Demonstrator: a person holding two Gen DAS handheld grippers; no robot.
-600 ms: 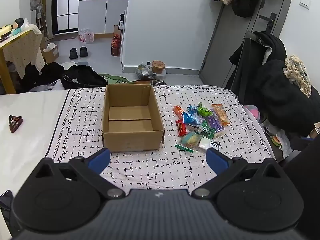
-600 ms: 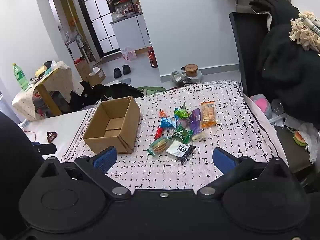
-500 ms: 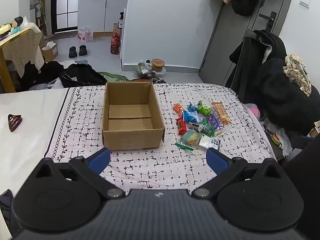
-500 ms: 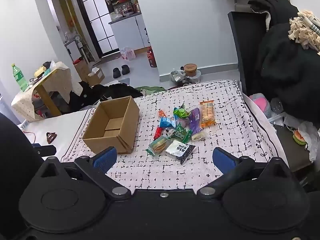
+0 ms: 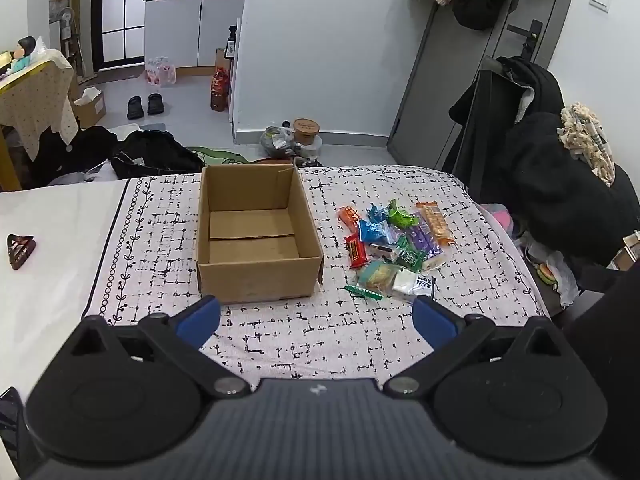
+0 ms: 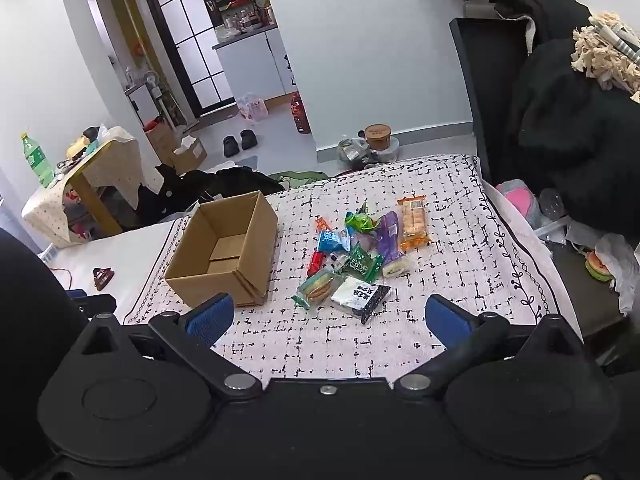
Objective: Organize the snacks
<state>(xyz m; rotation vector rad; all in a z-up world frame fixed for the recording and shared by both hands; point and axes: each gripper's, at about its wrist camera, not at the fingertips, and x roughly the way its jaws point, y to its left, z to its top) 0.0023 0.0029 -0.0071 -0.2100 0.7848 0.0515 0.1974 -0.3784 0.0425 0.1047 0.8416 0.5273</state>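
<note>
Left wrist view: nearest, the left gripper [image 5: 316,322] hangs above the patterned cloth [image 5: 280,340] with its blue pads spread wide and nothing between them. Beyond it the cardboard box [image 5: 256,276] sits open-topped, its floor bare. Just right of the box lies the pile of snacks [image 5: 394,246]: a red bar, a blue pouch, a green pouch, a purple pack and an orange biscuit pack overlap, so some wrappers are partly covered and their print is too small to read. Far left on the white sheet rests a dark hair clip [image 5: 18,250]. A black shape cuts off the near right corner.

Right wrist view: the right gripper [image 6: 328,320] is likewise released, jaws wide over the cloth, holding nothing. The snack pile lies straight ahead, the black-and-white packet [image 6: 360,294] nearest, well apart from the pads; the box stands to its left. Dark bulk hides the near left edge. Farther off, black clothing [image 6: 560,128] drapes a chair at right.
</note>
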